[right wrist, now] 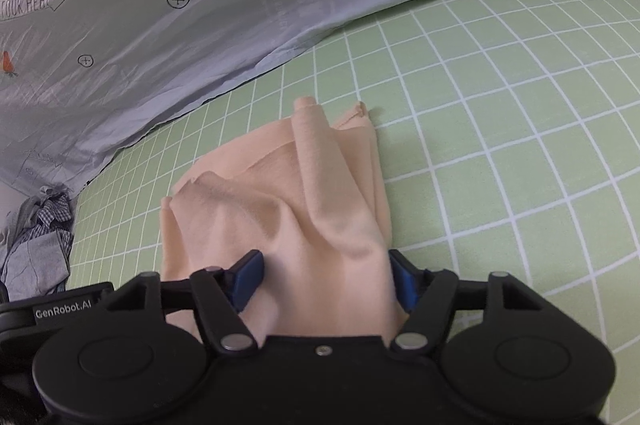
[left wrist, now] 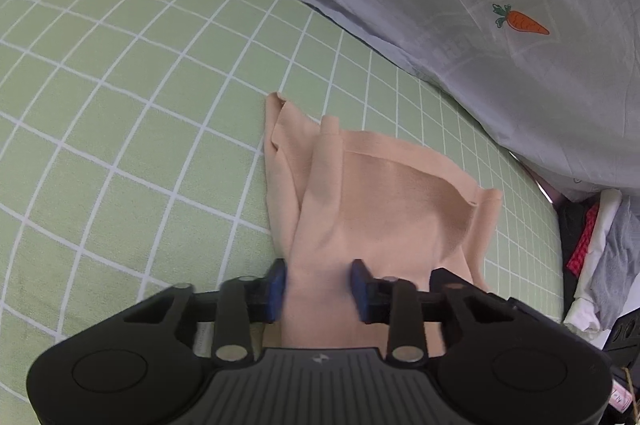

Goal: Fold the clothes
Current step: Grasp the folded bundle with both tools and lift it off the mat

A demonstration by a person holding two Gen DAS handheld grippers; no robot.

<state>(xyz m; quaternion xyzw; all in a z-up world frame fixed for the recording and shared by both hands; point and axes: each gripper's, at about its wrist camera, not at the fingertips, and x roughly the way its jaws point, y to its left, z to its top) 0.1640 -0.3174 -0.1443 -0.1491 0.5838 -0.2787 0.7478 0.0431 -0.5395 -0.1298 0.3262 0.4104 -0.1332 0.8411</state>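
Tools both tilted down over bed [left wrist: 120, 145] | left tool [left wrist: 318, 289]: pads pinching a bunched ridge of peach garment [left wrist: 380, 209] | right tool [right wrist: 326, 279]: jaws wider, cloth [right wrist: 280, 205] between, grip unclear | garment rumpled on green checked sheet, beside grey quilt [left wrist: 520, 73] | clothes pile [right wrist: 36, 241] at bed edge

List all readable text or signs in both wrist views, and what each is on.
"GenRobot.AI": left gripper body, seen at the lower left of the right wrist view.
"LOOK HERE": arrow print on the grey quilt.
Fainter arrow print lower on the quilt: too blurred to read.
Pink tag: unreadable.
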